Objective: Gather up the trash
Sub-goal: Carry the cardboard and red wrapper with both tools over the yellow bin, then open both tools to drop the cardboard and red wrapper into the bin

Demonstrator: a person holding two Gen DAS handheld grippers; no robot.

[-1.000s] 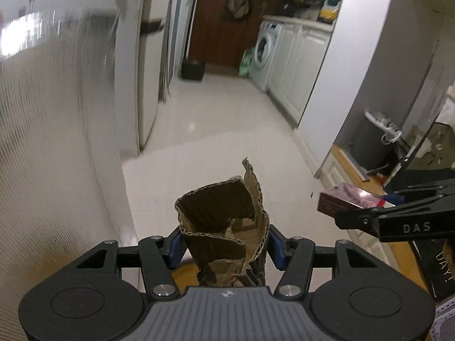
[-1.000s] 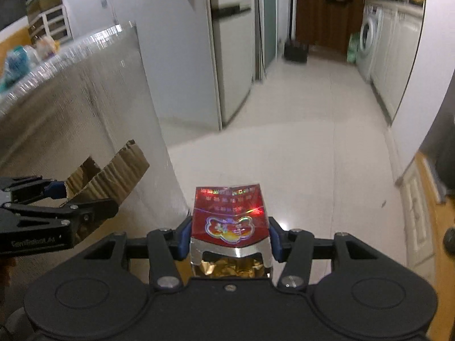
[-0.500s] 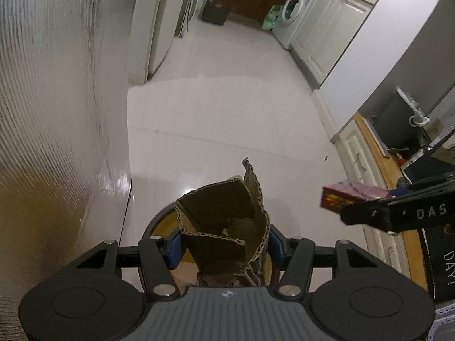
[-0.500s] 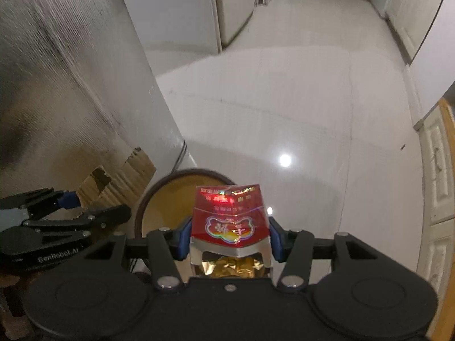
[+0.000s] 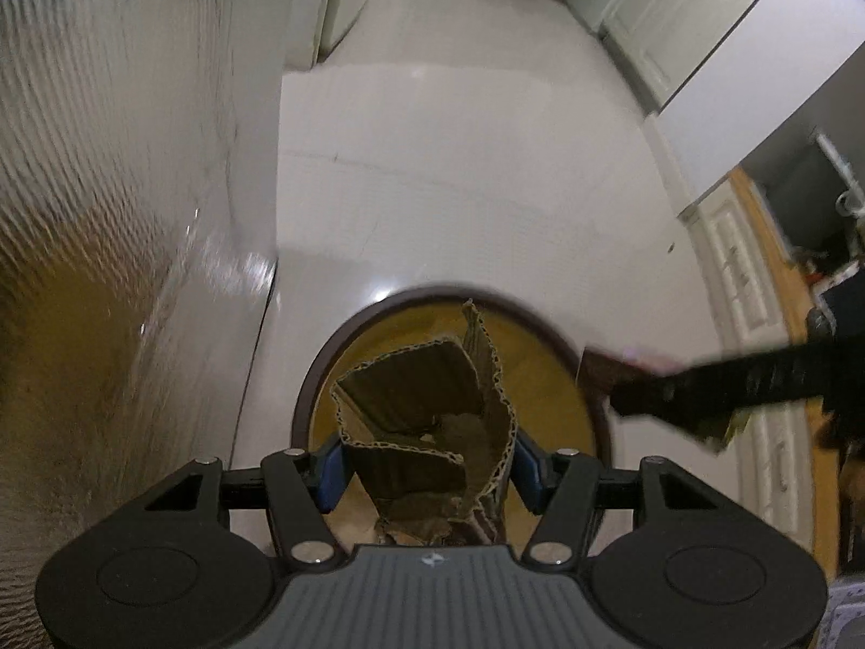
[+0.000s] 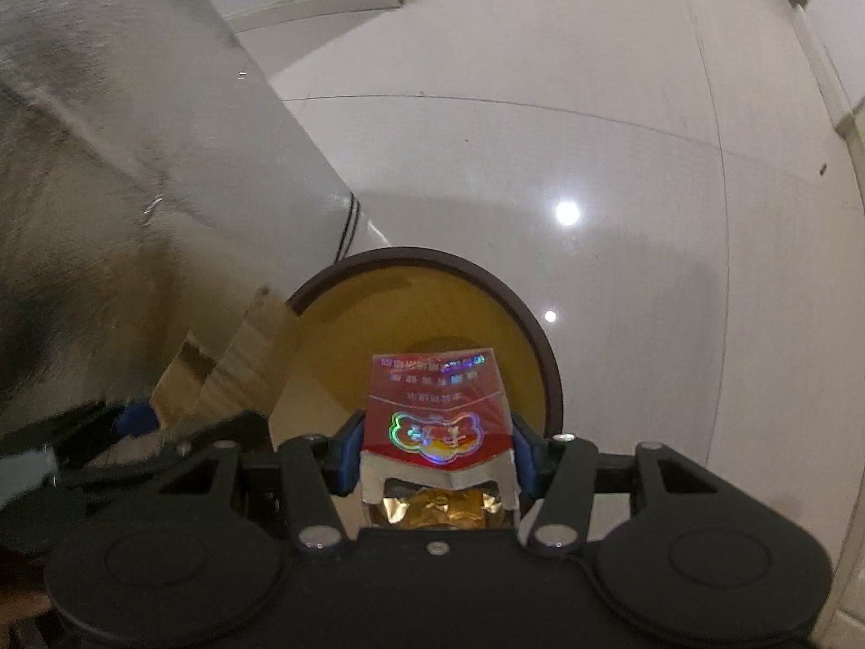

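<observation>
In the left wrist view, a wall of ribbed silver foil fills the left side of the frame. In the lower middle, the left gripper is clenched on a torn piece of corrugated cardboard; its blue pads press on both sides of it. Directly behind the cardboard, a round bin with a dark rim and a yellow inside stands on the white floor. At the right edge, blurred, the right gripper reaches in over the rim.

In the right wrist view, the foil wall again takes the left side, and the cardboard shows at the lower left, near the rim of the bin. In the lower middle, the right gripper grasps a red pack with a shiny label and gold foil inside; the mouth of the bin lies behind it.

I judge the step in hand to be the bringing of both pieces of trash over the bin. The next move calls for opening both grippers while each piece hangs inside the rim. The cardboard is wide and light, so it may catch on the edge.
</observation>
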